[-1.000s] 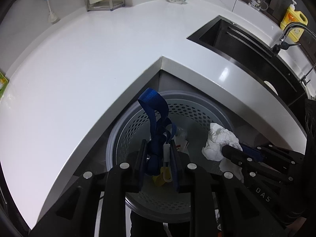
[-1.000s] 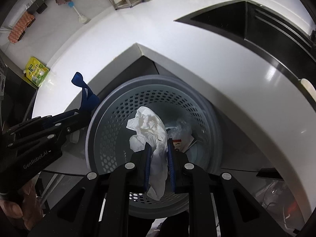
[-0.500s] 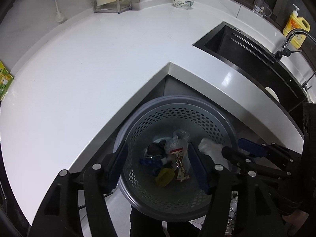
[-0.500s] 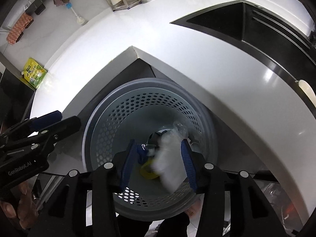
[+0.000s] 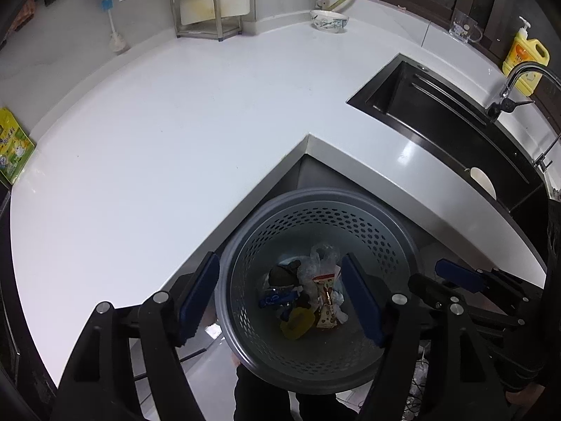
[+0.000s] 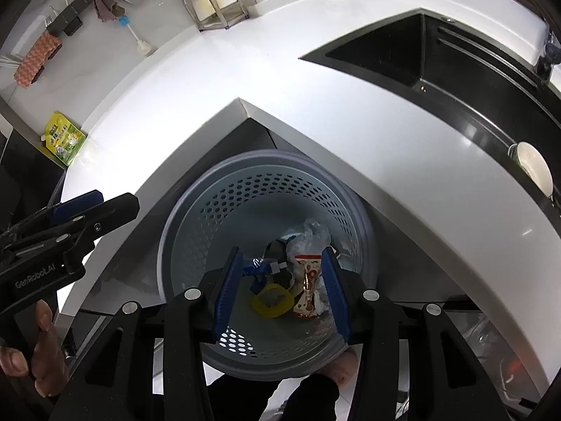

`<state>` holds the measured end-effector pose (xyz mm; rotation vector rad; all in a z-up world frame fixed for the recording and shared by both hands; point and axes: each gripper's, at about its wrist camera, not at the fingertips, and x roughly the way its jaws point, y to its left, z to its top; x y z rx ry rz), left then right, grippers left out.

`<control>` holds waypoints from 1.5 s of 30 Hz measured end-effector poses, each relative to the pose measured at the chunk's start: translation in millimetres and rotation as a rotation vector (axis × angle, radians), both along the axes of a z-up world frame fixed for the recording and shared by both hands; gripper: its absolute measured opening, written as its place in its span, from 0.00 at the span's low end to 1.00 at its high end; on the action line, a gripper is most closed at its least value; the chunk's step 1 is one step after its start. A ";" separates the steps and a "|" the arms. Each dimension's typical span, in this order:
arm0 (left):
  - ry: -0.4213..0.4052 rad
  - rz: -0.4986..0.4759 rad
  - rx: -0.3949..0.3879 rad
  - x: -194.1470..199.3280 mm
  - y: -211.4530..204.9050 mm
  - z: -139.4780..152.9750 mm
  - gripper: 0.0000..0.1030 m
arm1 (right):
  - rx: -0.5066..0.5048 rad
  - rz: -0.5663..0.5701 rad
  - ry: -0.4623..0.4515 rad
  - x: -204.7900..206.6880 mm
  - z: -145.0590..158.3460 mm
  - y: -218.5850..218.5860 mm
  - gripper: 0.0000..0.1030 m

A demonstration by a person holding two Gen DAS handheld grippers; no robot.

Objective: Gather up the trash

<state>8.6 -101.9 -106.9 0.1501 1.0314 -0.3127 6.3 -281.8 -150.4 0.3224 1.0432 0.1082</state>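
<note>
**Worktop bare of litter, bin holding the haul**

The white corner worktop (image 5: 168,147) in front of you shows no loose litter; what stands on it is kitchen gear at the edges: a bowl (image 5: 329,21), a metal rack (image 5: 207,14), a green packet (image 5: 14,147) and the black sink (image 5: 448,119). Tucked under the corner, the grey perforated bin (image 5: 315,217) holds the trash (image 5: 308,298): a clear plastic bag, a snack wrapper, a yellow ring, blue scraps and crumpled white paper, all on its floor. Your left gripper (image 5: 284,298) hovers above the bin, its jaws just opened wide with nothing between them. Your right gripper (image 6: 280,287) stands partly spread, also empty. Both drops look done; as far as these views reach, little seems left beyond a last check of the worktop's hidden ends
</note>
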 end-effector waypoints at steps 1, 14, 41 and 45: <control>-0.004 0.002 -0.001 -0.1 0.5 1.9 0.69 | -0.003 0.000 -0.005 -0.3 2.3 0.6 0.43; -0.053 0.034 -0.011 -0.8 14.7 20.7 0.85 | -0.020 0.006 -0.043 -6.4 21.2 8.7 0.52; -0.091 0.081 0.014 4.0 24.2 38.0 0.93 | -0.037 0.005 -0.079 -2.8 37.7 11.6 0.64; -0.089 0.083 0.019 4.4 24.3 37.6 0.93 | -0.038 0.004 -0.080 -2.9 38.0 10.9 0.64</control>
